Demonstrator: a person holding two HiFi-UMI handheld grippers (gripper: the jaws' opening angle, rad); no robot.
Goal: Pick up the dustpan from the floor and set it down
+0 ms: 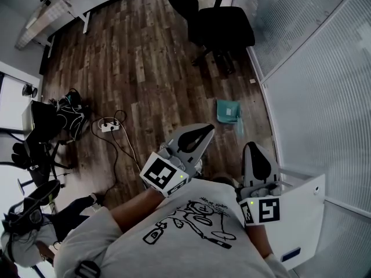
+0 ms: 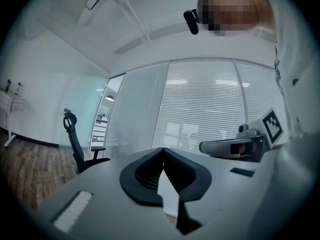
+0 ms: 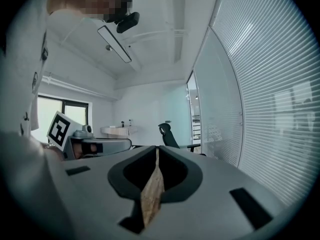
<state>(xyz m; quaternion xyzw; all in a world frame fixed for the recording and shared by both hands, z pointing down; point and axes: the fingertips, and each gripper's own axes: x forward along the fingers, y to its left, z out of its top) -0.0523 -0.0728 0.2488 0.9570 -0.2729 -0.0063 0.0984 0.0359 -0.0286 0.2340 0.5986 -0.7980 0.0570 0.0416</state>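
Only the head view shows the teal dustpan [image 1: 228, 110]. It lies untouched on the wooden floor [image 1: 145, 68], beyond both grippers and near the glass wall [image 1: 313, 97] on the right. The left gripper [image 1: 203, 132] and right gripper [image 1: 253, 149] are held side by side, well apart from it. Each gripper view instead looks out level at blinds [image 2: 210, 104] and a black office chair [image 1: 223, 25], and shows its own jaws pressed together with nothing between them.
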